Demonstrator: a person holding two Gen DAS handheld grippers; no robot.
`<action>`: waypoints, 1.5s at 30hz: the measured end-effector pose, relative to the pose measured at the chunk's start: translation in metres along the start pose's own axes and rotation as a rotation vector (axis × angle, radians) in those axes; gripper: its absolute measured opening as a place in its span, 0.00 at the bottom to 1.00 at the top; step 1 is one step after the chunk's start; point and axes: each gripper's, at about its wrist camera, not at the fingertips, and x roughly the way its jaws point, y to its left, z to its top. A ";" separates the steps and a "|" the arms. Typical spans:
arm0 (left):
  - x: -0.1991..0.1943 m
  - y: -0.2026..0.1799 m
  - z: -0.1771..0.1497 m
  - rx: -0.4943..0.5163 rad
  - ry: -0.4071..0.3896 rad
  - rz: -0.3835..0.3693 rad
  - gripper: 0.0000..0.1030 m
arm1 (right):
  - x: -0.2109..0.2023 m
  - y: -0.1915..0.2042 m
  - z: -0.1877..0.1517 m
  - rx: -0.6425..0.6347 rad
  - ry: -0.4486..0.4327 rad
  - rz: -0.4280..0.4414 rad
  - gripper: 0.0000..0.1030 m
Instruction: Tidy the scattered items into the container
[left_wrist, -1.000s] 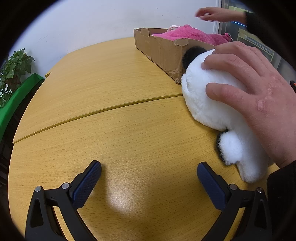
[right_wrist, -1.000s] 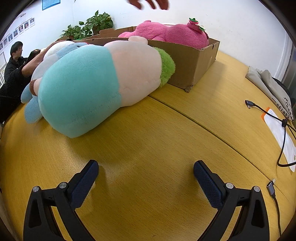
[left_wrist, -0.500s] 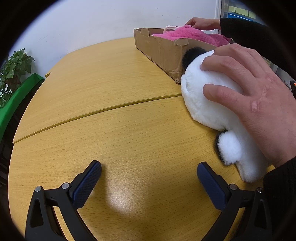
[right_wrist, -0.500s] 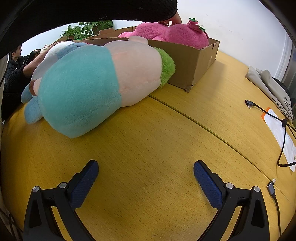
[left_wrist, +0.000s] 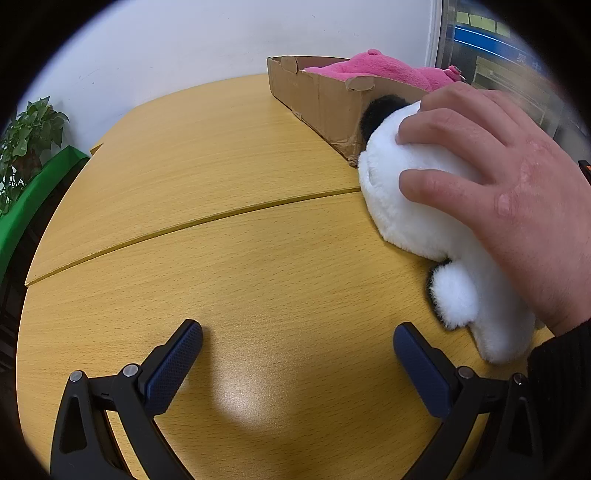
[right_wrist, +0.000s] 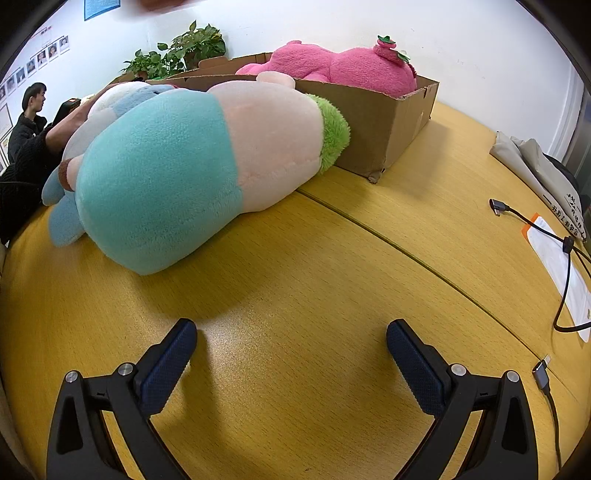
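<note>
Nothing shifted; teal plush (right_wrist: 162, 177) lies lengthwise, green end toward box (right_wrist: 391, 122); both tongs (left_wrist: 297, 354) (right_wrist: 291, 350) released.

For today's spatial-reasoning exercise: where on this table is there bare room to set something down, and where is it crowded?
Free: the yellow wooden tabletop left of the brown cardboard box, and the patch between the box and the black cables. Crowded: beside the box, where the teal-and-pink plush and the white-and-black plush under a hand lie against it.
</note>
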 end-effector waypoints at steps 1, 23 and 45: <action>0.000 0.000 0.000 0.000 0.000 0.000 1.00 | 0.000 0.000 0.000 0.000 0.000 0.000 1.00; -0.003 -0.003 -0.001 -0.004 0.000 0.004 1.00 | -0.001 0.000 0.001 0.000 0.000 0.000 1.00; -0.003 -0.003 -0.001 -0.004 0.000 0.004 1.00 | -0.001 -0.001 0.001 0.000 0.000 0.001 1.00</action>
